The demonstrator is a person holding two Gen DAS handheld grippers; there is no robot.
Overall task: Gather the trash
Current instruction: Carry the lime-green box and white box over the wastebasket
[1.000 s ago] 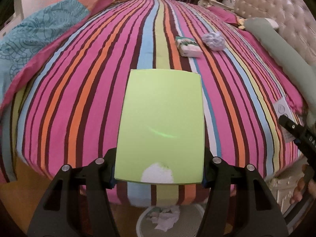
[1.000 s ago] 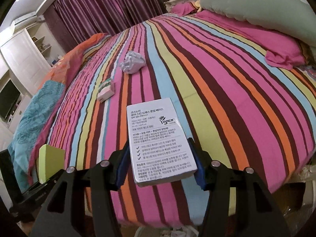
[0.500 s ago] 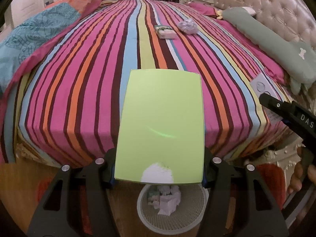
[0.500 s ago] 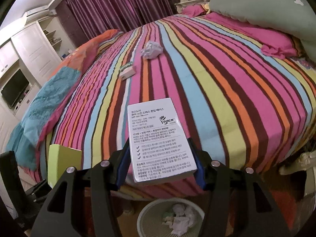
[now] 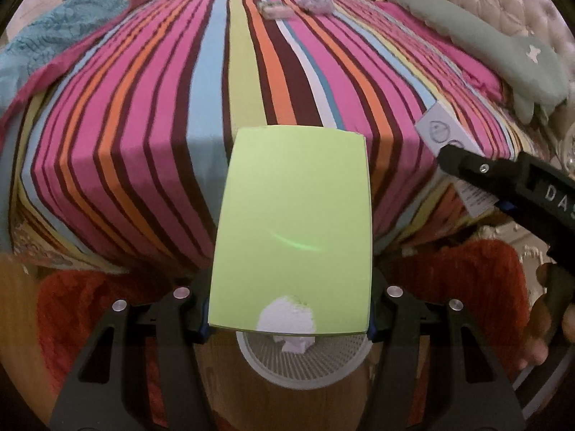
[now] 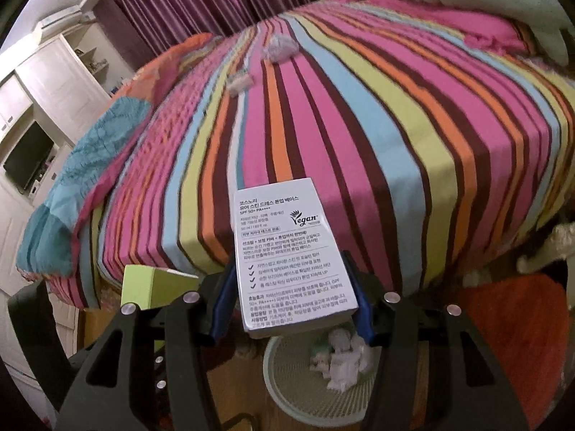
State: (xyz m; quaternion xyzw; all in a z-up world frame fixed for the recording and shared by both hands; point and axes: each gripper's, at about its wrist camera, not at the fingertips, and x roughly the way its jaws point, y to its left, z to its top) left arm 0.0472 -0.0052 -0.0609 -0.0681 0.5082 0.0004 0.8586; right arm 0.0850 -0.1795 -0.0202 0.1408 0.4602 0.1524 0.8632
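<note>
The white box [image 6: 293, 255] reads "Vegan", "SPF 50+ PA++++".

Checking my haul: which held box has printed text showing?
The white cardboard box in the right gripper; the lime-green box shows a plain face.

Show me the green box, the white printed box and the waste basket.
green box [image 5: 293, 222]: left wrist view, middle of its top face.
white printed box [image 6: 291, 262]: right wrist view, middle of its printed face.
waste basket [image 6: 287, 388]: right wrist view, bare mesh inside.

Striped bed [image 5: 151, 115] (crumpled paper [image 5: 316, 0], small box [image 5: 275, 10])
</note>
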